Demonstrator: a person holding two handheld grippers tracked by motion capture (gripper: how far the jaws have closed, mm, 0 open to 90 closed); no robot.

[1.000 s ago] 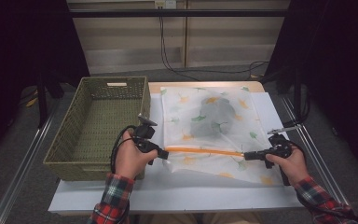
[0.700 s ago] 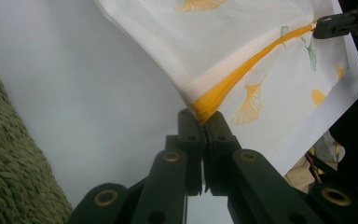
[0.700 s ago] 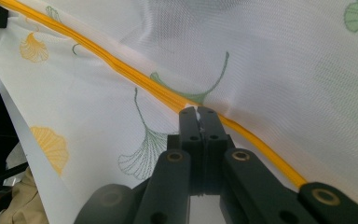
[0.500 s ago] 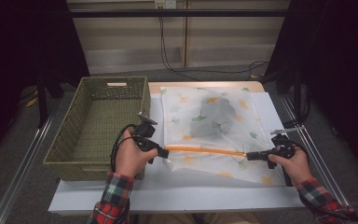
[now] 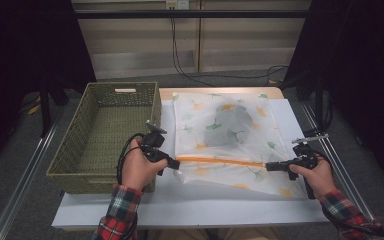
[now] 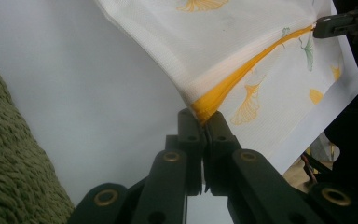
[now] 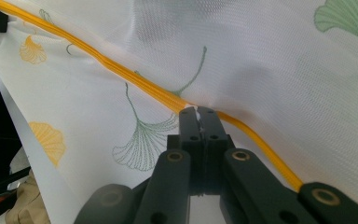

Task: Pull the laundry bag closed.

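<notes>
A green woven basket [image 5: 105, 135] sits at the left of the white worktop [image 5: 195, 205], its near right corner beside the person's left hand [image 5: 136, 167]. That hand wears a plaid sleeve [image 5: 119, 217] and holds the left hand-held gripper [image 5: 174, 163], which points right. Its jaws are pressed together on the left end of an orange zipper [image 5: 220, 161], as the left gripper view shows, with the zipper end [image 6: 204, 110] pinched between the tips.

To the right of the basket lies a white mesh laundry bag [image 5: 230, 140] printed with green and yellow ginkgo leaves, flat on the worktop. A dark, blurred shape shows through the mesh near its far middle. The zipper runs left to right across the bag's near part, stretched straight between the two grippers.

At the right, the right hand [image 5: 320, 175] holds the right hand-held gripper [image 5: 268, 166], pointing left at the zipper's right end. In the right gripper view its jaws are closed, tips meeting at the zipper line [image 7: 135, 88], apparently nipping a small white piece there; what it is, I cannot tell.
</notes>
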